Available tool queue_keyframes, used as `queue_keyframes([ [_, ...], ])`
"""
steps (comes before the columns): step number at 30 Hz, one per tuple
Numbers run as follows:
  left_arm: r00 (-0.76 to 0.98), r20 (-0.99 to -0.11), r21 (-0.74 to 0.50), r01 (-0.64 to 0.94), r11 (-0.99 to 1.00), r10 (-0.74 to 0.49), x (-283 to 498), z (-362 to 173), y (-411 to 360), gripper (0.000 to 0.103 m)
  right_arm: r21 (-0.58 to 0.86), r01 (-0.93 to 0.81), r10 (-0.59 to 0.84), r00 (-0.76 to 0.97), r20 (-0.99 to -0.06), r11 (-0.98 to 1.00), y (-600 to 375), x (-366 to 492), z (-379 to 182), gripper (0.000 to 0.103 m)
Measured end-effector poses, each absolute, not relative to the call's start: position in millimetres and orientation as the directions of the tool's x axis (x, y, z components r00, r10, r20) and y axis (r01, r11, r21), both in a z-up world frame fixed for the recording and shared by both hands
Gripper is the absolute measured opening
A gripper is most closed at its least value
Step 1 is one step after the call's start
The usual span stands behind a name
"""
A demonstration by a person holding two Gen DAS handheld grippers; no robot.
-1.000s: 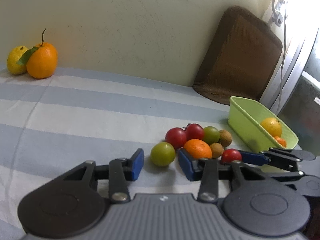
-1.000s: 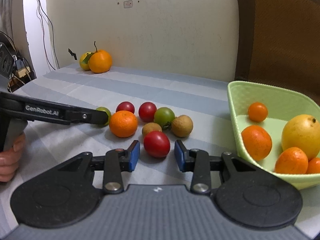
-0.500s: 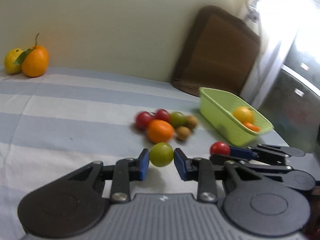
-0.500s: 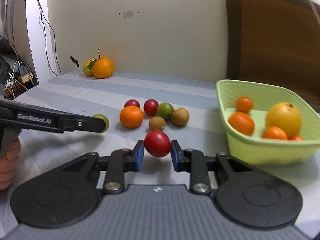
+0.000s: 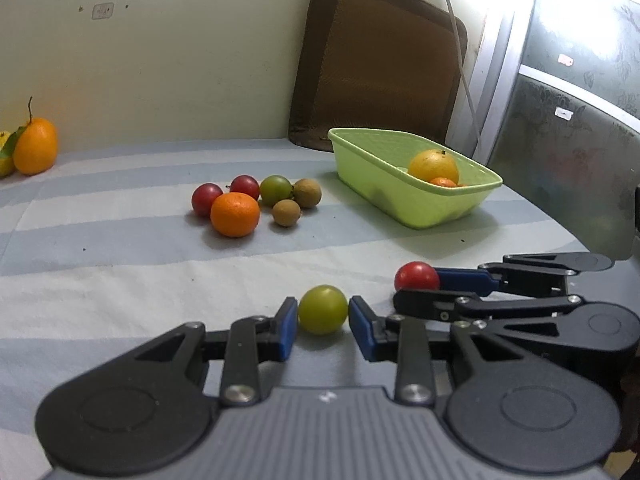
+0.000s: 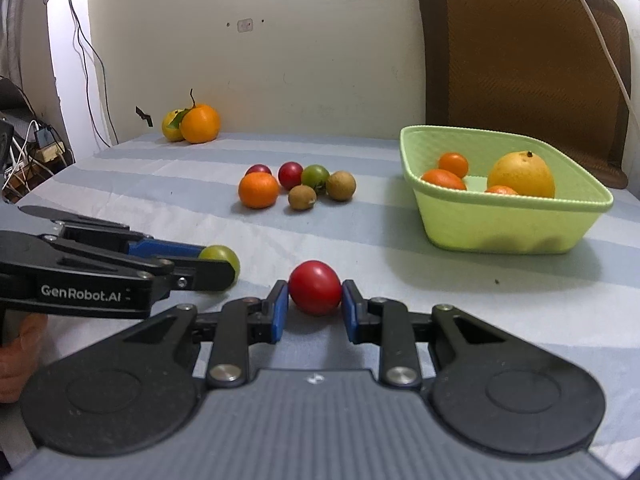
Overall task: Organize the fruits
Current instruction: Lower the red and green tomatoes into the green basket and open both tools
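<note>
**Both tongs loaded, basket next**

Green fruit (image 5: 323, 309) is clamped in the left tongs (image 5: 323, 322), red fruit (image 6: 315, 287) clamped in the right tongs (image 6: 314, 310); both near, just above the striped worktop (image 5: 120, 288). One fruit per hand probably saves a trip. Green basket (image 6: 500, 222) sits far right, already holding oranges, so likely the drop spot. Loose cluster with the orange (image 6: 258, 189) waits mid-worktop, left of the basket.
</note>
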State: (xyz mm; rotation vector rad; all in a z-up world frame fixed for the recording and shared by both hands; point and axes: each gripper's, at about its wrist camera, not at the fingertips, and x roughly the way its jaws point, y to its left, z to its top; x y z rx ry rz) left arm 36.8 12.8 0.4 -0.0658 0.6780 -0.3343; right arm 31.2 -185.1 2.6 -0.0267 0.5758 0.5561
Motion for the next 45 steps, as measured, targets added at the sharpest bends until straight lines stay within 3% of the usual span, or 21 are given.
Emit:
queue_keyframes([
  [10,0.737,-0.610,-0.118,0.280,0.953,-0.292,35.8,0.0,4.5,0.032,0.132,-0.507,0.495,0.696,-0.520,0.852,-187.1,30.3,2.0,0.032],
  [16,0.733,-0.609,-0.124,0.291,0.949,-0.304,41.0,1.6,4.0,0.028,0.136,-0.509,0.501,0.699,-0.511,0.850,-188.4,29.3,2.7,0.031],
  [22,0.737,-0.550,-0.203,0.340,0.918,-0.394,61.8,37.3,1.4,0.028,0.163,-0.478,0.498,0.750,-0.435,0.863,-205.6,31.2,20.3,0.031],
  [29,0.731,-0.507,-0.210,0.408,0.888,-0.456,121.3,76.7,-29.3,0.028,0.152,-0.395,0.423,0.839,-0.341,0.906,-239.0,52.1,44.0,0.031],
  [41,0.619,-0.627,-0.241,0.424,0.873,-0.473,212.9,44.4,-74.7,0.029,0.126,-0.372,0.391,0.844,-0.367,0.920,-244.2,85.0,24.7,0.032],
  [45,0.613,-0.642,-0.236,0.413,0.880,-0.460,220.8,38.1,-83.3,0.036,0.109,-0.367,0.381,0.853,-0.356,0.924,-241.3,83.7,22.0,0.032],
])
